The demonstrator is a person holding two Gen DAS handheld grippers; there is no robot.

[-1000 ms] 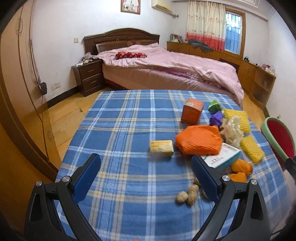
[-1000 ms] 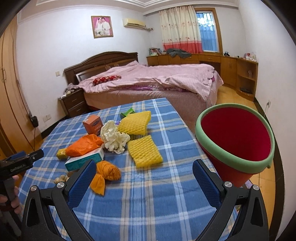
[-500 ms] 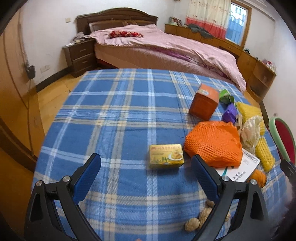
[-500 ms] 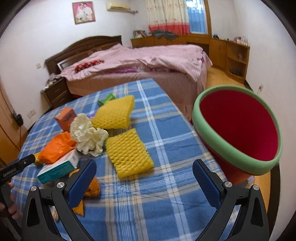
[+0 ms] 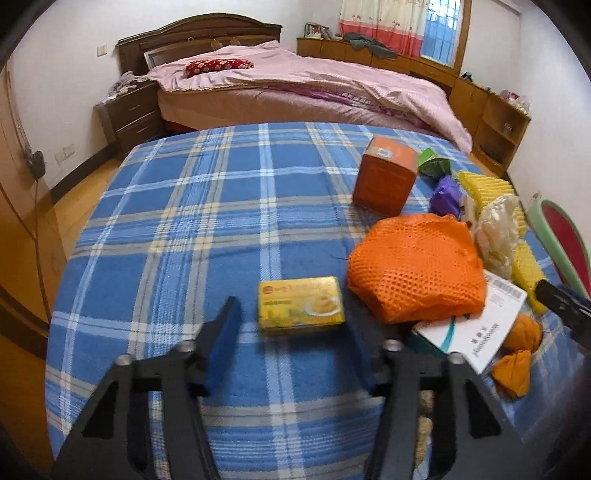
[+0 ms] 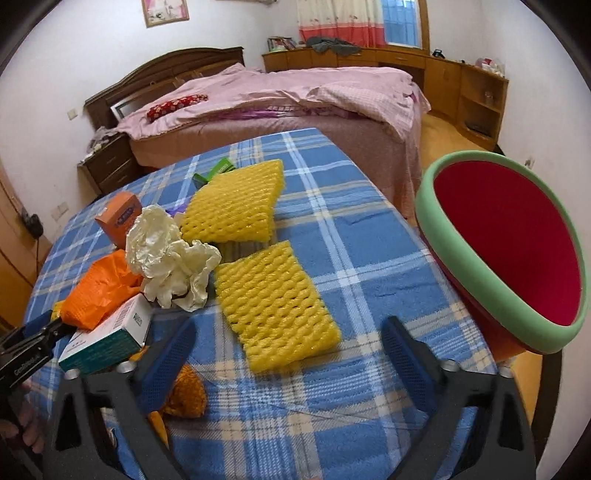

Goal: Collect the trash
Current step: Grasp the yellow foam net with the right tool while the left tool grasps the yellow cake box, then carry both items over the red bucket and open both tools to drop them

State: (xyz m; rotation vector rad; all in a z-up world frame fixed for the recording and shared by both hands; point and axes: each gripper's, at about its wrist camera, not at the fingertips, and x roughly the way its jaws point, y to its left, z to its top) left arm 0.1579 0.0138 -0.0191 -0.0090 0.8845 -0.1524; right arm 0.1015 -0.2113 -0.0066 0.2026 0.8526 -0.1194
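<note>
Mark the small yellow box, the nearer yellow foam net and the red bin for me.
small yellow box (image 5: 301, 311), left wrist view, middle of its printed top.
nearer yellow foam net (image 6: 275, 306), right wrist view, centre of the mesh.
red bin (image 6: 491, 266), right wrist view, green rim.

- Red bin (image 5: 565, 240): green rim and red inside being cut off by the right edge of the left wrist view.
- White-and-teal box (image 5: 476, 328): near-left end lying under the orange mesh bag (image 5: 417, 266); printed text too small to read.
- Nuts (image 5: 424, 428): showing only as slivers behind the left hand-held gripper (image 5: 291, 325)'s right finger.
- Small yellow box (image 5: 301, 306): label print blurring.
- Framed picture (image 6: 165, 11): top being cropped by the frame edge.
</note>
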